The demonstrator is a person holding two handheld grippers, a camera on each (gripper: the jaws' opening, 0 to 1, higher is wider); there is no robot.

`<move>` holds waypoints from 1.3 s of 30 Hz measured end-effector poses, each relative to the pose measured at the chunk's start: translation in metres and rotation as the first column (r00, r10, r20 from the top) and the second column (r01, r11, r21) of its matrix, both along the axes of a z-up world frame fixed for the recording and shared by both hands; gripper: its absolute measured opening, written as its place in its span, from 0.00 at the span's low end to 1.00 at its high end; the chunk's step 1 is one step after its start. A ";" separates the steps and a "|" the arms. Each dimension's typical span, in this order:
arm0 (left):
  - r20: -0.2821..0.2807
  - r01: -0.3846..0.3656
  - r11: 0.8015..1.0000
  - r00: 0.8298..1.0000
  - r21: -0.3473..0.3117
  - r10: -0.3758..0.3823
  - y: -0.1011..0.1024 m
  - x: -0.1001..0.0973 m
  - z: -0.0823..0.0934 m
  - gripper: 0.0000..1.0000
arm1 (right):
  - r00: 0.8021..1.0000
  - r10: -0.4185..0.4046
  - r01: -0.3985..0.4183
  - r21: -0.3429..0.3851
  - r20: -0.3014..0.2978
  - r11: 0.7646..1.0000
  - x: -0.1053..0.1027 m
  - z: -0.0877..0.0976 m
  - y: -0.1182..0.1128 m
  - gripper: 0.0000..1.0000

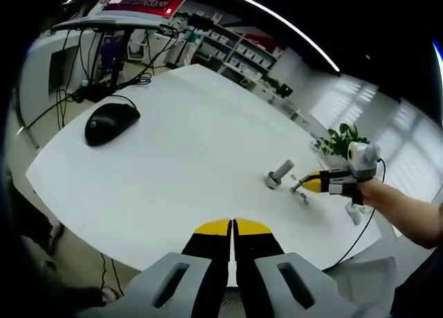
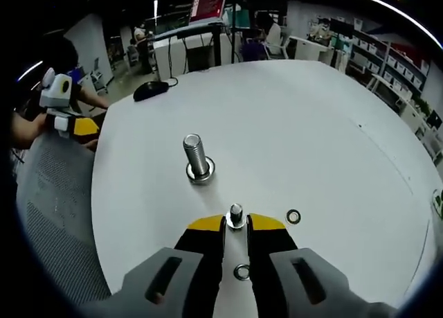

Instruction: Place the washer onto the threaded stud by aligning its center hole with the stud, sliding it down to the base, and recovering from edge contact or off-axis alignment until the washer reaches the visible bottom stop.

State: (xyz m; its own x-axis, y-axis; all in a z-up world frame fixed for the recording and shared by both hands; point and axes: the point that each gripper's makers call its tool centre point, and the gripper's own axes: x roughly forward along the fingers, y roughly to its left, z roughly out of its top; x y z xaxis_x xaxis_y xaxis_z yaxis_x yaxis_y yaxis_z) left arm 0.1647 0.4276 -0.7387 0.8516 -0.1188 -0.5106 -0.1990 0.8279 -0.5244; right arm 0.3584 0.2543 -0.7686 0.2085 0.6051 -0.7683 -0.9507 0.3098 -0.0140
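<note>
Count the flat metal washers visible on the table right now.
3, possibly more hidden: one silver washer lies loose right of the right gripper, one between its jaws, one ring around the upright threaded stud.

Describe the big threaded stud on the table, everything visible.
The threaded stud is a bright silvery metal bolt standing upright on the white table, threads running up its shaft to a flat top. A metal washer already rings its foot, lying on the tabletop. Nothing grips it; the right hand-held gripper sits short of it, apart. In the left gripper view the stud appears small and tilted, beside the right hand-held gripper's yellow tips.
</note>
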 end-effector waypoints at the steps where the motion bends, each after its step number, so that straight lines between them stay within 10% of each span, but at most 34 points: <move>1: -0.003 0.001 1.000 1.000 0.001 -0.001 0.000 0.000 -0.001 0.00 | 1.000 0.002 -0.002 0.000 -0.003 1.000 0.000 -0.002 0.000 0.14; 39: -0.015 0.004 1.000 1.000 0.002 -0.004 0.000 -0.001 -0.003 0.00 | 0.995 -0.096 0.094 -0.056 -0.030 0.994 0.001 -0.012 -0.046 0.28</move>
